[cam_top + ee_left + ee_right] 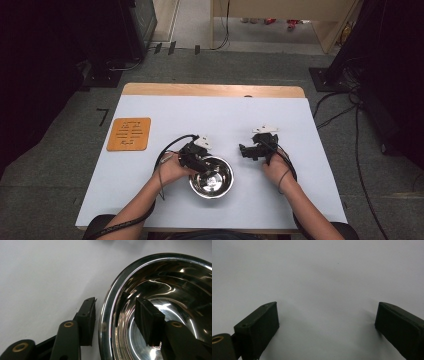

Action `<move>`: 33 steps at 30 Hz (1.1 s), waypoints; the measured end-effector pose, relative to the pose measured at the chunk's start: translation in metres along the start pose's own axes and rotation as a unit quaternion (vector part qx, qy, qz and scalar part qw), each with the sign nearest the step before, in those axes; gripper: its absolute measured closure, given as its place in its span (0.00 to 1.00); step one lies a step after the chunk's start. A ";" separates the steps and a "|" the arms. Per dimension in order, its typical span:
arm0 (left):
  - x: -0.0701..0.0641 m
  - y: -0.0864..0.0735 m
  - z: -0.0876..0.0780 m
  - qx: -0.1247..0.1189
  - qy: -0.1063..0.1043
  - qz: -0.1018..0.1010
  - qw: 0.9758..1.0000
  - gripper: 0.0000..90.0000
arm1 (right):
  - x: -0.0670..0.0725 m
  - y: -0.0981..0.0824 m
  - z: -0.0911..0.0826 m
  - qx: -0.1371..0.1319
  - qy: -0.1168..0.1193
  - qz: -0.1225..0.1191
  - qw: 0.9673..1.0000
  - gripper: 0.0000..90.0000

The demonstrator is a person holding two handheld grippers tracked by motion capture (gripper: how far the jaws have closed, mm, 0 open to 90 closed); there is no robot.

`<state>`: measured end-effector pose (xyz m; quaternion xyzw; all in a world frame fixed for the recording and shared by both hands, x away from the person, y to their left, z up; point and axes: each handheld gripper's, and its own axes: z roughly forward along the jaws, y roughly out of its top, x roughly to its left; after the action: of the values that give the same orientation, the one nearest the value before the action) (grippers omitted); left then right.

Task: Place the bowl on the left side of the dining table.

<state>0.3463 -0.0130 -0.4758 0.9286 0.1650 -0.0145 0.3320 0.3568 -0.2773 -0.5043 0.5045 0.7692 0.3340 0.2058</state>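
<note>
Bowl [211,177] sits near desk [150,200] front edge. My left gripper [115,315] straddles bowl's rim, one jaw outside, one inside, w/ gaps both sides, not yet pinching; set for a rim grab. Right gripper [248,150], right of bowl, jaws wide, nothing between, idle.

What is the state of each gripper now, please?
Left gripper: open, fingers astride the rim of the steel bowl, gaps visible, not yet gripping.
Right gripper: open, holding nothing, over the white table.
</note>
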 end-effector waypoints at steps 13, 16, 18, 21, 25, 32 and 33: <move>-0.003 0.003 0.002 0.021 -0.001 0.001 1.000 0.73 | 0.000 0.000 0.000 0.000 0.000 -0.001 1.000 0.05; -0.002 0.004 0.001 0.026 -0.006 -0.005 1.000 0.75 | 0.000 0.000 0.000 0.000 0.000 -0.001 1.000 0.05; -0.002 0.005 0.000 0.029 -0.002 -0.005 1.000 0.76 | 0.000 0.000 0.000 0.000 0.000 0.000 1.000 0.05; 0.000 0.005 -0.002 0.031 -0.008 -0.010 0.999 0.78 | 0.000 0.000 0.000 0.000 0.000 0.000 1.000 0.05; 0.002 0.005 -0.005 0.036 -0.017 -0.023 0.999 0.80 | 0.000 0.000 0.000 0.000 0.000 0.001 1.000 0.05; 0.005 0.005 -0.011 0.039 -0.027 -0.028 0.998 0.88 | 0.000 0.000 0.000 0.000 0.000 0.000 1.000 0.05; 0.005 0.004 -0.012 0.039 -0.028 -0.025 0.999 0.92 | 0.000 0.000 0.000 0.000 0.000 0.001 1.000 0.05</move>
<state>0.3519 -0.0073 -0.4646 0.9356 0.1784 -0.0556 0.2994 0.3568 -0.2772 -0.5043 0.5050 0.7688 0.3342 0.2056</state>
